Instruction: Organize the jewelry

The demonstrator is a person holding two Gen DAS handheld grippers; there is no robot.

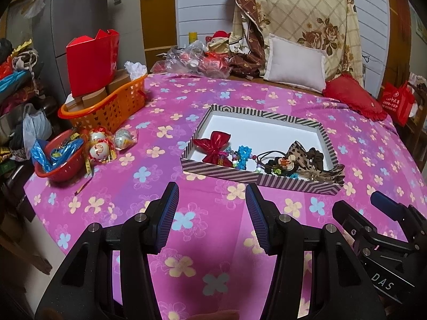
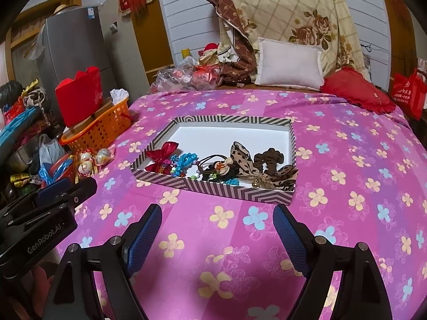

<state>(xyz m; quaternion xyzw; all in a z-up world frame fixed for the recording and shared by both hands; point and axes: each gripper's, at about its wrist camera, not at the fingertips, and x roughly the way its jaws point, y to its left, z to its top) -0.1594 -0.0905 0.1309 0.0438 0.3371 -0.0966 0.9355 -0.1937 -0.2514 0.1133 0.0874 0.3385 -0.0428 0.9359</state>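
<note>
At the far left, on the pink flowered bedspread (image 2: 333,138) that covers the bed, stands an orange basket (image 1: 106,109) with a red paper box (image 1: 92,61) and some brown cartons in it. Just in front of the basket there is a small red bowl (image 1: 60,160) with blue foil inside, and beside it lie three wrapped round ornaments (image 1: 106,144).

Near the middle of the bedspread lies a shallow striped tray (image 2: 213,186) with a white bottom. All the jewelry is collected along its near wall. From left to right there is a red satin pouch (image 2: 161,158), then a blue beaded bracelet (image 2: 186,160) touching it, then dark hair ties (image 2: 213,165) with a small cream ornament, then a leopard-print bow (image 2: 245,160), and last a brown scrunchie (image 2: 269,160) near the right wall. The far half of the tray is bare white.

The left gripper (image 1: 212,208) hovers over the bedspread in front of the tray; its fingers are about half apart and hold nothing. The right gripper (image 2: 217,229) is just beside it, also before the tray, with its fingers wide and nothing between them.

At the head of the bed a white pillow (image 2: 288,64) leans on a folded flowered quilt (image 2: 293,8), and a red cushion (image 2: 355,90) lies at the right.
</note>
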